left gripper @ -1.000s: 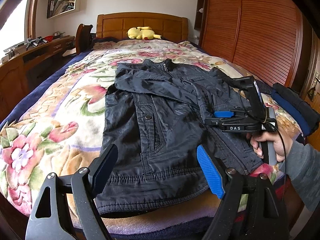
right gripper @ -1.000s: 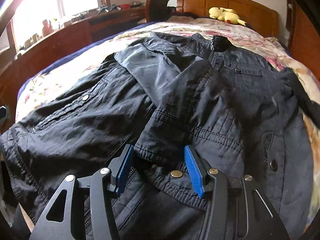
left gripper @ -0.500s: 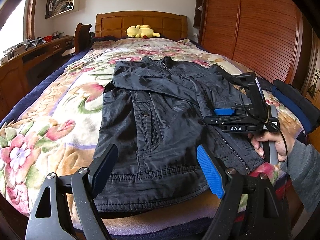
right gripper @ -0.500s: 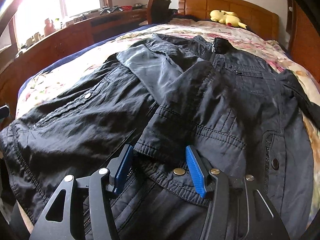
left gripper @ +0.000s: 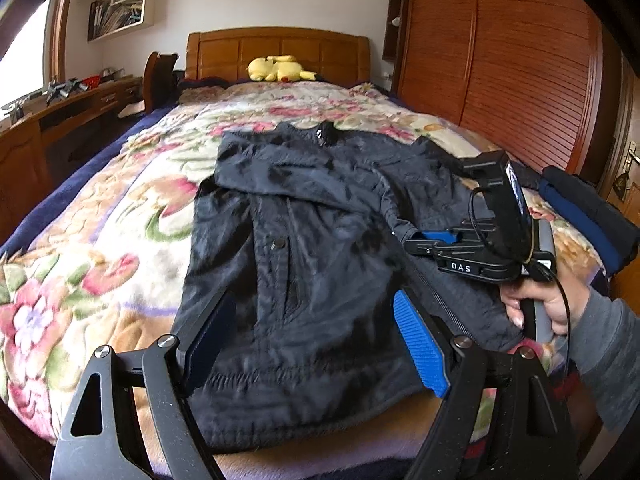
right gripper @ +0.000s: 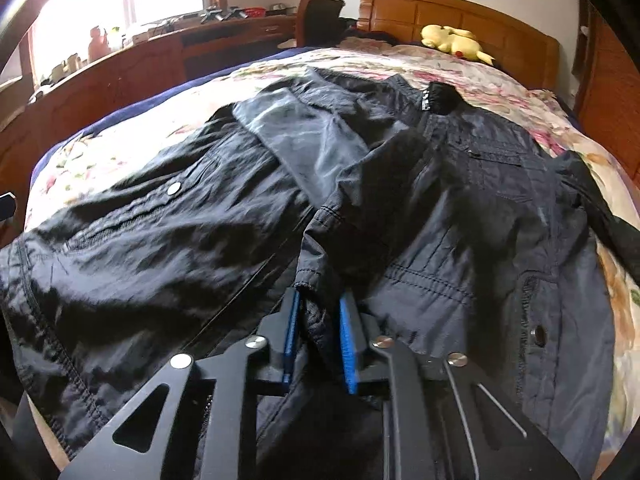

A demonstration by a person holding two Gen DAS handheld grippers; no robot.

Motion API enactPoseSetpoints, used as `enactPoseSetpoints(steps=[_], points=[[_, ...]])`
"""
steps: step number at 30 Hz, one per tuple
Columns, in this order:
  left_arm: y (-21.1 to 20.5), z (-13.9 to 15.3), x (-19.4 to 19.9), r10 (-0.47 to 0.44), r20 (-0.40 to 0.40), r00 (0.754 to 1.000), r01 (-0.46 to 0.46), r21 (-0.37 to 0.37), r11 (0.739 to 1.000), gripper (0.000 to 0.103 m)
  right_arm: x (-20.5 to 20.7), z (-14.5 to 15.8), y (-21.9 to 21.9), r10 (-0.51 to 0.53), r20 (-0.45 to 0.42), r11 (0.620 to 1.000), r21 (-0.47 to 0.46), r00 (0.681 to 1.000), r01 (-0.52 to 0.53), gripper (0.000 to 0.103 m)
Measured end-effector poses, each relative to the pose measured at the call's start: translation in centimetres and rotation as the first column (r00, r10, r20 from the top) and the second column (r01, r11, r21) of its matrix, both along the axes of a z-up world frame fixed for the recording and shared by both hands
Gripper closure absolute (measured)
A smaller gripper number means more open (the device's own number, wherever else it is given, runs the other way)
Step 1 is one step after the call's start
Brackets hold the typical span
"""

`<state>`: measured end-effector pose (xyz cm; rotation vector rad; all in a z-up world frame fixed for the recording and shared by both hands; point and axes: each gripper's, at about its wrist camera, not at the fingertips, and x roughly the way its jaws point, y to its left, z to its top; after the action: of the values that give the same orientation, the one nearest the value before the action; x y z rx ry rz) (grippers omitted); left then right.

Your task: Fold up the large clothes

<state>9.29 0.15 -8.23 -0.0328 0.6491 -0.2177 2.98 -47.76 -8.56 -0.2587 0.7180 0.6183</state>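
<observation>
A dark blue jacket (left gripper: 320, 240) lies face up on the floral bed cover (left gripper: 100, 240), collar toward the headboard. One sleeve is folded across its chest, with the cuff (right gripper: 320, 248) near the front zip. My right gripper (right gripper: 320, 296) is closing its jaws on that cuff, and the fabric is bunched between the blue pads (right gripper: 348, 344). The left wrist view shows the same gripper (left gripper: 416, 238) from the side, held by a hand (left gripper: 548, 304). My left gripper (left gripper: 308, 300) hovers open above the jacket's hem near the foot of the bed, holding nothing.
A yellow plush toy (left gripper: 280, 69) lies by the wooden headboard (left gripper: 280, 46). Folded dark clothes (left gripper: 588, 212) sit at the bed's right edge, beside a slatted wooden wardrobe (left gripper: 520, 80). A cluttered wooden desk (left gripper: 60, 112) runs along the left under the window.
The right gripper's jaws have come together on the sleeve cuff, which now stands bunched between the pads. The left gripper stays open over the hem.
</observation>
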Motion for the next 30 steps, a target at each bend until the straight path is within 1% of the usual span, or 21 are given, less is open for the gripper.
enactPoseSetpoints(steps=[3, 6, 8, 10, 11, 15, 18, 25, 30], points=[[-1.0, 0.8, 0.8, -0.019, 0.021, 1.000, 0.019, -0.005, 1.000, 0.021, -0.4, 1.9, -1.7, -0.040, 0.051, 0.998, 0.040, 0.998, 0.038, 0.088], [-2.2, 1.4, 1.8, -0.043, 0.037, 0.998, 0.043, -0.005, 0.999, 0.021, -0.4, 4.1, -4.3, -0.103, 0.095, 0.991, 0.094, 0.990, 0.094, 0.088], [-3.1, 1.8, 2.7, -0.061, 0.043, 0.997, 0.061, -0.004, 0.998, 0.021, 0.2, 5.0, -6.4, -0.154, 0.098, 0.983, 0.114, 0.983, 0.142, 0.088], [-4.2, 2.1, 3.6, -0.078, 0.052, 0.996, 0.078, -0.001, 0.997, 0.021, 1.0, 5.4, -8.4, -0.210, 0.091, 0.973, 0.114, 0.973, 0.200, 0.087], [-4.8, 2.4, 4.1, -0.089, 0.058, 0.994, 0.089, -0.001, 0.996, 0.021, 1.2, 5.5, -9.4, -0.236, 0.092, 0.968, 0.110, 0.968, 0.225, 0.086], [-6.7, 2.8, 5.8, -0.118, 0.077, 0.990, 0.119, -0.002, 0.993, 0.021, 1.9, 5.4, -12.7, -0.346, 0.082, 0.935, 0.105, 0.935, 0.337, 0.076], [-8.1, 2.9, 7.1, -0.130, 0.087, 0.988, 0.131, -0.002, 0.991, 0.021, 1.6, 5.1, -14.2, -0.380, 0.064, 0.920, 0.126, 0.923, 0.370, 0.073], [-10.1, 2.5, 8.1, -0.149, 0.084, 0.985, 0.147, 0.028, 0.989, 0.021, 1.4, 3.1, -14.9, -0.339, 0.039, 0.935, 0.120, 0.940, 0.333, 0.071], [-10.7, 2.5, 8.0, -0.153, 0.081, 0.985, 0.151, 0.033, 0.988, 0.021, 2.2, 0.6, -15.2, -0.340, -0.008, 0.934, 0.111, 0.940, 0.339, 0.071]])
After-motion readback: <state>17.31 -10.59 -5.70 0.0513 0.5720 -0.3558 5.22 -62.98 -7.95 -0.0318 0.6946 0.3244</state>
